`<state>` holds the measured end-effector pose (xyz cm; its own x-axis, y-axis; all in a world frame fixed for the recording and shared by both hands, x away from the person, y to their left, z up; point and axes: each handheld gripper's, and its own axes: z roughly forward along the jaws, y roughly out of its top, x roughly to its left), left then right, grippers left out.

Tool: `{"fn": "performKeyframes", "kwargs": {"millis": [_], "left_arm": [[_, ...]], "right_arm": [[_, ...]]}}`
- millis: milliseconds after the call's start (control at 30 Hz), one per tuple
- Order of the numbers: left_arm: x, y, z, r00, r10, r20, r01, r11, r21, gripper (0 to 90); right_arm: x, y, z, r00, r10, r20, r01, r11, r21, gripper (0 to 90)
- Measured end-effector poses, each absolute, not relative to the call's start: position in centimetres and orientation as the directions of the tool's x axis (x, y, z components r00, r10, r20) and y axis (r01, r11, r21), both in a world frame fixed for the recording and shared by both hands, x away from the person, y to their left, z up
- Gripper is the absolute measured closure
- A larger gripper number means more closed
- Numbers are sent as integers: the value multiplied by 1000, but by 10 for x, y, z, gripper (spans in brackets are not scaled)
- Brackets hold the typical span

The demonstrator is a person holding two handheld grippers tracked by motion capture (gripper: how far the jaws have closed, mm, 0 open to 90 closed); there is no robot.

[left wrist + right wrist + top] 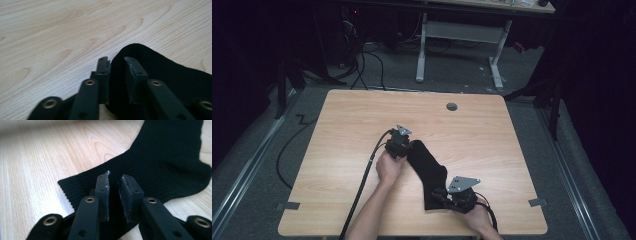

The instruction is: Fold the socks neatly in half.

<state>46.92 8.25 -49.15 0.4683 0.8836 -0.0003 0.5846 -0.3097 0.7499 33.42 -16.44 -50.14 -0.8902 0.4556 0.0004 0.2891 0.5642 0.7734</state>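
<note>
Both grippers stand partly open and hold nothing: the left gripper [117, 62] has its jaws parted over the sock's [428, 172] toe end, and the right gripper [115, 178] has a narrow gap above the ribbed cuff. The black sock lies flat and bent on the table [347, 130], between the two hands. Since the pads sit so low on the cloth, a hasty pull-back could snag a fold and drag or rumple the sock.
</note>
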Motion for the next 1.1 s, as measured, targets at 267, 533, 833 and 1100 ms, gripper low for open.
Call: {"fn": "performKeyframes", "kwargs": {"millis": [267, 533, 833, 1100], "left_arm": [[459, 86, -483, 469, 883, 28, 557, -321, 766, 535], [444, 79, -479, 539, 842, 4, 532, -344, 774, 530], [444, 72, -491, 564, 826, -23, 571, -369, 733, 523], [450, 71, -498, 551, 835, -21, 574, -360, 736, 527]], "right_arm": [[348, -171, -492, -831, 557, -4, 320, 484, 815, 858], [371, -163, -487, -771, 636, -40, 340, 464, 818, 898], [391, -156, -496, -745, 667, 3, 415, 461, 784, 876], [397, -164, -501, -715, 699, 12, 468, 465, 751, 841]]}}
